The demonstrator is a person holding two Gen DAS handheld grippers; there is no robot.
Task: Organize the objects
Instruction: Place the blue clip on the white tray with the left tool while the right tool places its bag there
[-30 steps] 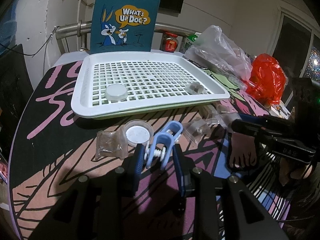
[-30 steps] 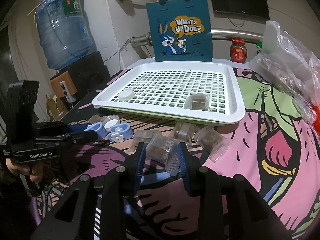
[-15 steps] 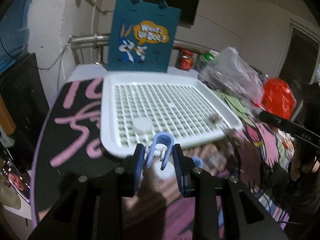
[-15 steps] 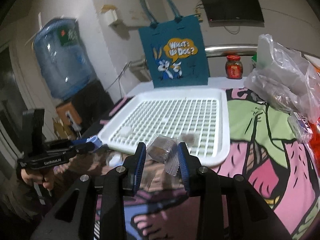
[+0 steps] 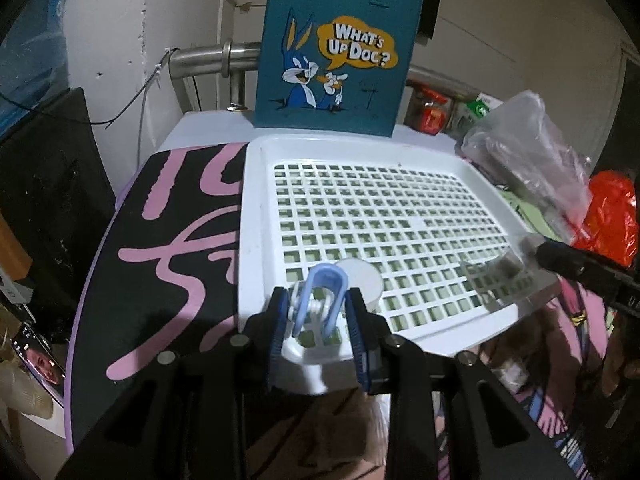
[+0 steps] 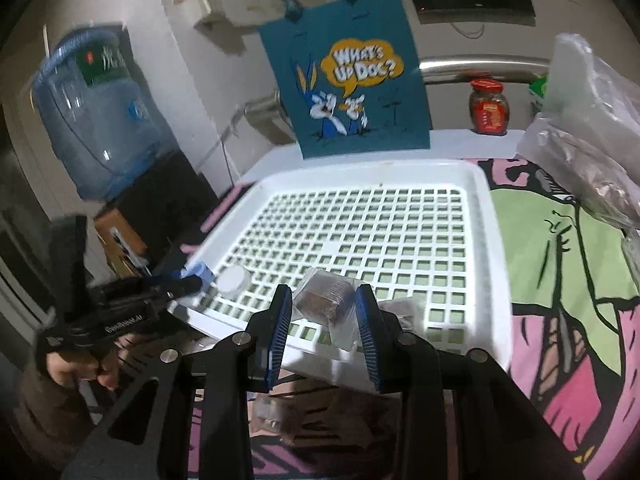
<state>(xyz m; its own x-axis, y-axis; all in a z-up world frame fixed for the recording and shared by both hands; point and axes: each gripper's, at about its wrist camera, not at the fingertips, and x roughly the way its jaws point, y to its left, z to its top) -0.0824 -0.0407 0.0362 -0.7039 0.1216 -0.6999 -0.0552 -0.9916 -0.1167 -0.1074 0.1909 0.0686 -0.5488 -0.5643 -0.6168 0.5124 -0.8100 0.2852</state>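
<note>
Water jug: a blue bottle [image 6: 94, 120] stands at far left of the right wrist view, on a dark cabinet beside the table.

Left gripper: the left gripper [image 5: 320, 322] hangs over the near-left corner of the white tray [image 5: 256, 240], its blue-padded jaws clamped on a light-blue clip [image 5: 322, 298] that stands upright between them. In the right wrist view the same tool [image 6: 188, 282] comes in from the left, a hand on its handle.

Round lid: a white disc [image 5: 362, 278] lies on the tray grid just beyond the clip, close enough that contact cannot be judged.

Tray: white, slotted, set on a cartoon-print tablecloth [image 5: 180, 248]; its far edge meets a teal tote bag [image 5: 336, 52] printed "What's Up Doc?", standing upright.

Right gripper: the right gripper [image 6: 322, 332] is over the tray's near edge, jaws closed on a clear-wrapped brown block [image 6: 326, 300]. A second wrapped packet [image 6: 404, 308] lies on the grid just to its right.

Loose packets: more clear wrappers [image 6: 276, 416] sit on the cloth below the tray's front rim, partly hidden by the gripper.

Far right: a red-lidded jar [image 6: 489, 107] at the back, then a heap of clear plastic bags [image 6: 588, 136]; the left wrist view also shows a red bag [image 5: 612, 212].
</note>
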